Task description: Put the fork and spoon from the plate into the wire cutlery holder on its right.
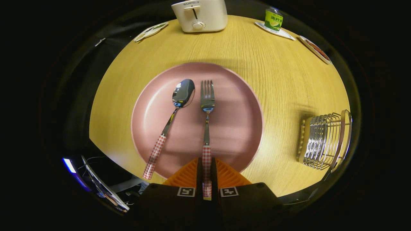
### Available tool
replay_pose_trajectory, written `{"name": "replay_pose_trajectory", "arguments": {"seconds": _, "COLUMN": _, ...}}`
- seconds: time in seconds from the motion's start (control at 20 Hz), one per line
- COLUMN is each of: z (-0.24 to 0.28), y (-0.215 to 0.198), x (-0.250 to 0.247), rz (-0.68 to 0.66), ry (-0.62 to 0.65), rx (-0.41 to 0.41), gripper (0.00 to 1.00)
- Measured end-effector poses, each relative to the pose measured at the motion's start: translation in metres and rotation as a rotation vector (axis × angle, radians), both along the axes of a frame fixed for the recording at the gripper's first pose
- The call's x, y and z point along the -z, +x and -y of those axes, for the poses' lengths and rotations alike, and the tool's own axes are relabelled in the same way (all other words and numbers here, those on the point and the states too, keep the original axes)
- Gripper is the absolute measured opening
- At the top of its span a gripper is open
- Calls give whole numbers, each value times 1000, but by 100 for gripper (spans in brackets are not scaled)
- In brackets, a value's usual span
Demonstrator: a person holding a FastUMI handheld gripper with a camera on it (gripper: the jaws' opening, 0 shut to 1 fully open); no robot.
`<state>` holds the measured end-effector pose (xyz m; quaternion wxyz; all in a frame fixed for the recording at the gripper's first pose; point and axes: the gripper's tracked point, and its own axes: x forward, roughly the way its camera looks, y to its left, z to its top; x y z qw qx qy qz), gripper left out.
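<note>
Low in the middle of the frame, the gripper [207, 175] has its two fingers closed tight on the checked handle of the fork [207, 128]. Both fingers press on the handle, one from each side. The fork points straight up the frame, and its prongs lie on the pink plate [237, 96]. Just left of the fork, the spoon [171, 120] lies on the same plate. Its shiny bowl is near the middle of the plate, and its checked handle slants down to the left and sticks out over the plate's rim. The plate sits on a round wooden table [289, 80]. At the right side of the frame, well apart from the plate, the wire cutlery holder [324, 141] stands on the table. At the top middle, a cream toaster [199, 14] sits at the far edge of the table. At the upper right, a small green can [273, 20] stands on a white coaster [282, 33].
</note>
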<state>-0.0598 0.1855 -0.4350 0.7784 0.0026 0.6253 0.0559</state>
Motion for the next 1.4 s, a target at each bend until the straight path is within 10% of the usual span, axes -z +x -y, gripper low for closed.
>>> {"name": "replay_pose_trajectory", "arguments": {"seconds": 0.7, "z": 104, "y": -24, "x": -144, "rz": 29, "ry": 40, "rx": -191, "gripper": 10}}
{"name": "replay_pose_trajectory", "arguments": {"seconds": 1.4, "z": 240, "y": -49, "x": -146, "rz": -423, "ry": -96, "rx": -334, "gripper": 10}}
